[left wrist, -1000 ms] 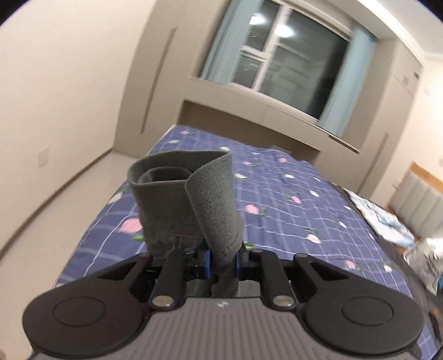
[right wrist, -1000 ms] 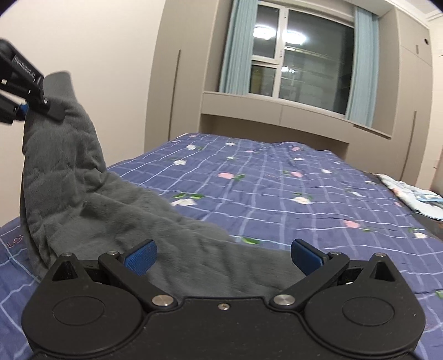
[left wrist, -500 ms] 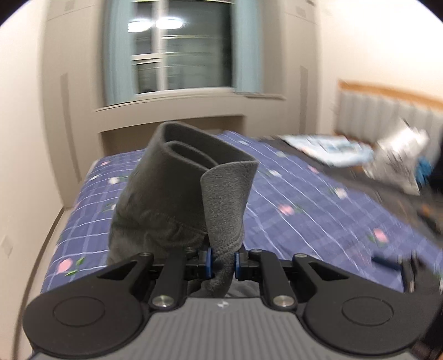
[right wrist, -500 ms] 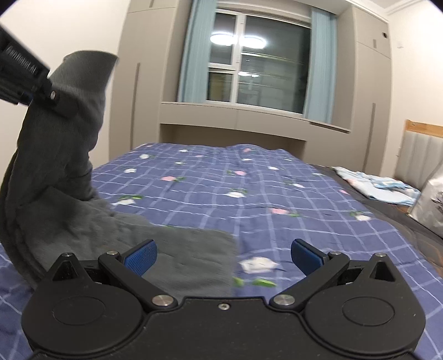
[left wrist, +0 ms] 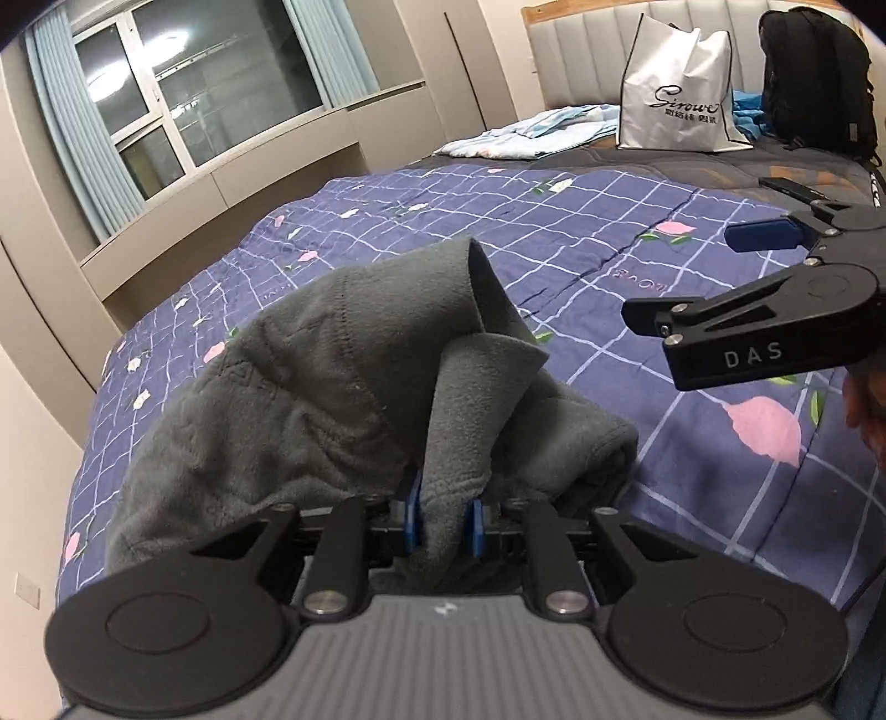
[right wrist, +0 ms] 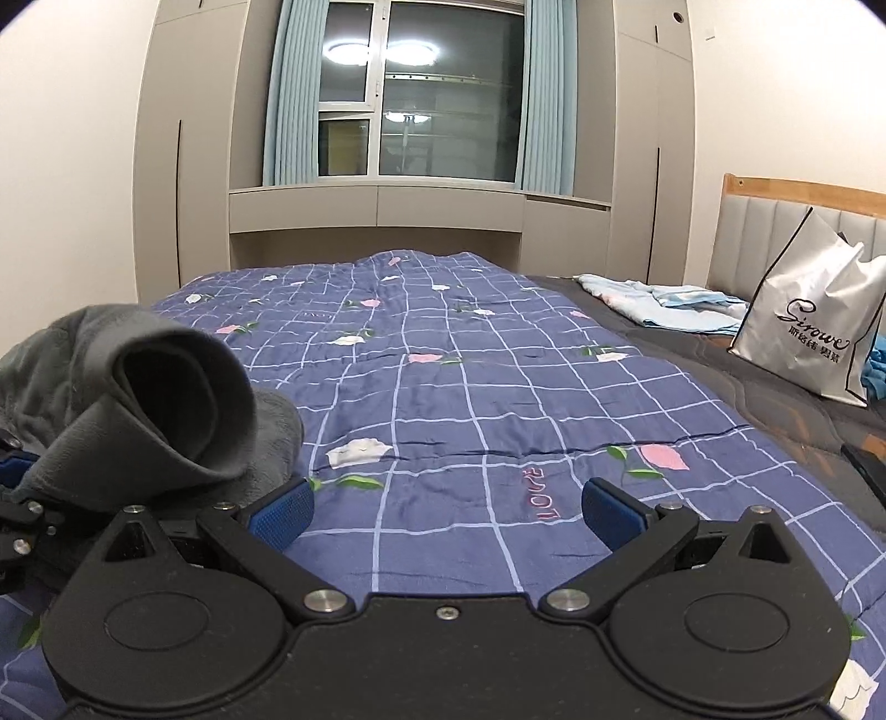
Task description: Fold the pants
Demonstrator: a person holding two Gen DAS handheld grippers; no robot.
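On the bed (right wrist: 498,387), grey pants (left wrist: 343,387) lie bunched, one end doubled over and pinched in the left gripper (left wrist: 443,523), whose jaws have just been opening slightly; right gripper (right wrist: 446,507) wide open, empty; fold apparently begun, flattening and further folds remain

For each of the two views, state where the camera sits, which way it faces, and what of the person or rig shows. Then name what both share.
Left wrist: behind the left gripper, facing the headboard; right gripper and a hand show.
Right wrist: behind the right gripper, facing the window; left gripper's edge shows.
Shared: grey pants, quilt, white bag.
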